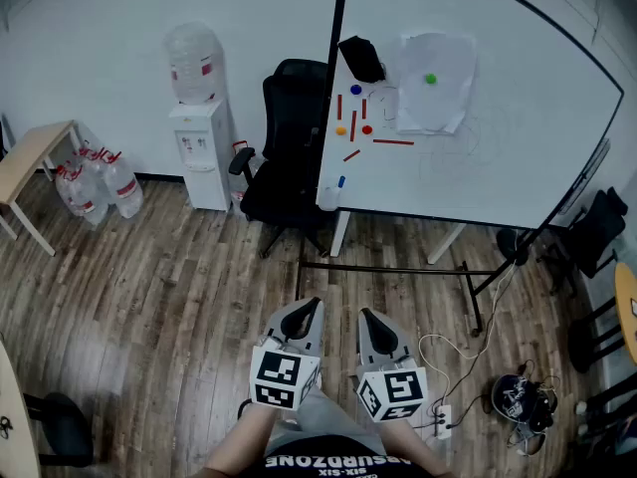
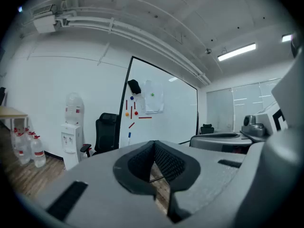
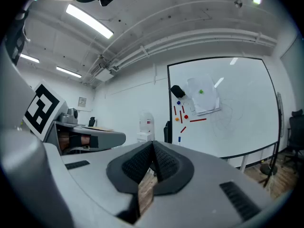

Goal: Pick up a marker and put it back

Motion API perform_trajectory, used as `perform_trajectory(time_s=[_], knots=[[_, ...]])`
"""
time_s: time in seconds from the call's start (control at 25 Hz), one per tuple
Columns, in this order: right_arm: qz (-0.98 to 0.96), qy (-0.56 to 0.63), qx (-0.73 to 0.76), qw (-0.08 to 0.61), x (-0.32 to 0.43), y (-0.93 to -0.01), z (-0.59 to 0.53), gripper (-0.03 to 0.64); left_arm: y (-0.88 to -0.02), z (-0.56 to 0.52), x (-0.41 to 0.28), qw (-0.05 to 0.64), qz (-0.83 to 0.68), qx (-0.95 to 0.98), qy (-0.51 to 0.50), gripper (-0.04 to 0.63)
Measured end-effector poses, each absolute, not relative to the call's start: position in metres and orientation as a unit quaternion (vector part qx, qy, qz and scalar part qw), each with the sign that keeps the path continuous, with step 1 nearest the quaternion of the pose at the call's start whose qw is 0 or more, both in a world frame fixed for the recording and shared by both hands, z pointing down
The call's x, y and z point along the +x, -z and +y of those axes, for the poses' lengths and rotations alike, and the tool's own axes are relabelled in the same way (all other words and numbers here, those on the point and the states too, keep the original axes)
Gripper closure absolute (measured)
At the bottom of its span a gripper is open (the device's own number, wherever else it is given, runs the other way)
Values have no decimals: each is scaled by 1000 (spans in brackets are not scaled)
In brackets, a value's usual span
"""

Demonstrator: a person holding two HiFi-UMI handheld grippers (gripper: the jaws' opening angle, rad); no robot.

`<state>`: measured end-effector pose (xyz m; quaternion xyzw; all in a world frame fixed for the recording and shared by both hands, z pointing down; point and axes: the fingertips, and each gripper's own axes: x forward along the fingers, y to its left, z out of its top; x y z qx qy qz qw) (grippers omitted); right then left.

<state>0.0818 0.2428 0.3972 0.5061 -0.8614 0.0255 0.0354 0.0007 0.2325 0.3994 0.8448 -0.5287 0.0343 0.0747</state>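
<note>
Several red markers point(image 1: 393, 141) and one blue marker point(image 1: 340, 181) cling to the whiteboard point(image 1: 518, 118) far ahead, beside coloured magnets, a black eraser point(image 1: 360, 58) and a sheet of paper point(image 1: 435, 83). My left gripper point(image 1: 312, 305) and right gripper point(image 1: 366, 315) hang side by side low in the head view, well short of the board, over wooden floor. Both are shut with nothing between the pads. The left gripper view looks past the left gripper point(image 2: 154, 142) to the markers point(image 2: 145, 117). The right gripper point(image 3: 152, 143) also faces the board's markers point(image 3: 198, 119).
A black office chair point(image 1: 289, 157) stands in front of the board's left edge, a water dispenser point(image 1: 199, 118) beside it, with water bottles point(image 1: 95, 182) and a wooden table point(image 1: 30, 157) further left. The board's stand legs point(image 1: 398, 270), floor cables point(image 1: 443, 421) and a bag point(image 1: 518, 396) lie to the right.
</note>
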Motion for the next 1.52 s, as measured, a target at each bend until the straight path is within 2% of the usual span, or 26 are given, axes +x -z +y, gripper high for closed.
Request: perform_trajectory(time_s=[1.2, 1.24, 1.32, 1.52], knots=[[-870, -26, 492, 13, 76, -399, 62, 614, -413, 59, 7, 69, -512, 852, -80, 588], [-870, -29, 492, 10, 77, -400, 57, 589, -413, 55, 8, 68, -512, 852, -83, 588], [-870, -35, 491, 6, 79, -401, 45, 484, -413, 46, 9, 65, -512, 852, -86, 588], [-866, -46, 498, 5, 88, -405, 17, 402, -412, 22, 16, 64, -511, 853, -86, 588]])
